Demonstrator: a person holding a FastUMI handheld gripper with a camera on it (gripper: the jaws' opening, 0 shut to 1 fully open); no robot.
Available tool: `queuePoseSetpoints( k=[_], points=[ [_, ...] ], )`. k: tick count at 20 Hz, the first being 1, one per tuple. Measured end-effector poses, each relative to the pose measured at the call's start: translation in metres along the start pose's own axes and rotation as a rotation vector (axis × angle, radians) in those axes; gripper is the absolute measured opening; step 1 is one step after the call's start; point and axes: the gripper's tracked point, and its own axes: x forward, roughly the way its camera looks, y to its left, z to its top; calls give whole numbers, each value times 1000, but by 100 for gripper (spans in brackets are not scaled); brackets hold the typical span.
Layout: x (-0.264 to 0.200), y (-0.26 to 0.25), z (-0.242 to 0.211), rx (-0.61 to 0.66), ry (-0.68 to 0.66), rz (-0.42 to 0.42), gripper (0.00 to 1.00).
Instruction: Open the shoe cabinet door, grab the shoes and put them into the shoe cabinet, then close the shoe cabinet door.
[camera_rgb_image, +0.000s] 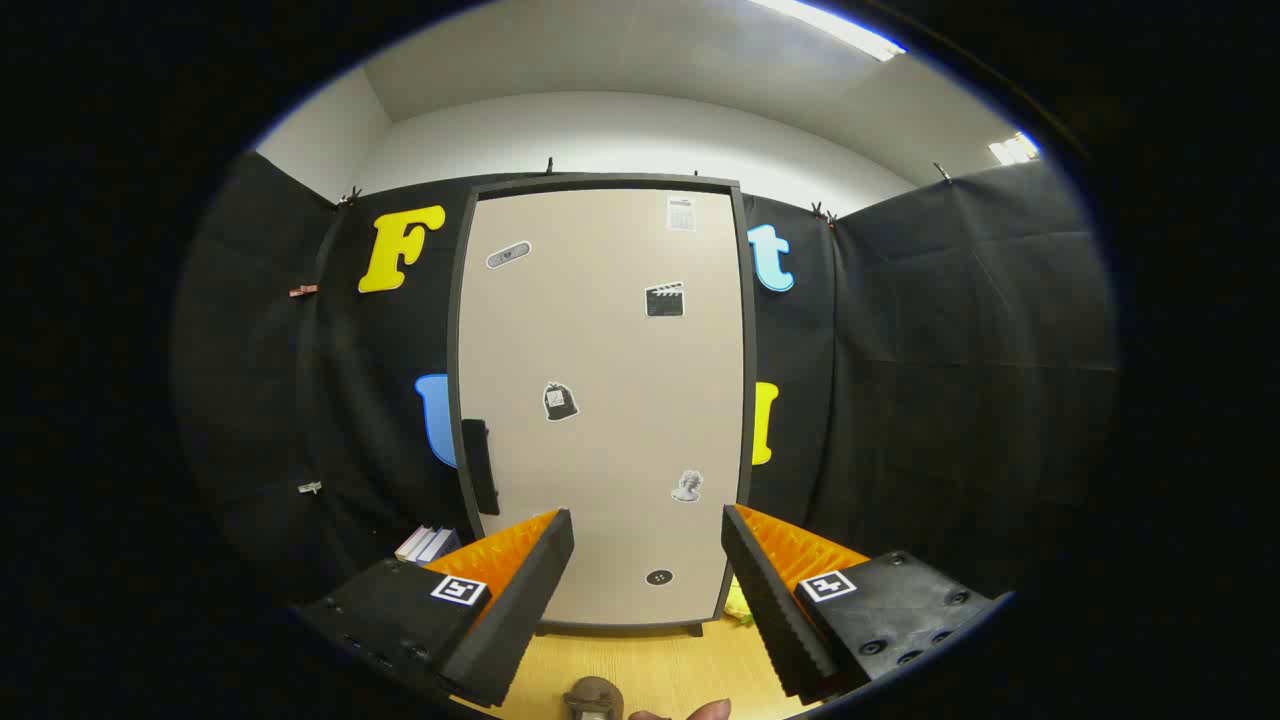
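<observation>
Gripper (648, 545) fingers spread wide, nothing between. Shoe cabinet (600, 400) straight ahead, door closed, dark handle (479, 466) on its left edge. Wood floor (640, 665) bare before it. Books (428, 544) at cabinet's lower left.

The gripper (648, 545) is a chunky two-finger thing, fingers spread wide with nothing between them. Each finger has a ribbed, sawtooth inner pad, a blocky housing behind it with a square black-and-white marker tag, plus recessed screw holes on the right housing.
</observation>
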Motion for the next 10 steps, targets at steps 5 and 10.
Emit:
queuePoseSetpoints(
  k=[5,10],
  points=[
    [0,-1,1,-5,-22,6,97],
    [2,3,-7,0,4,24,97]
  ],
)
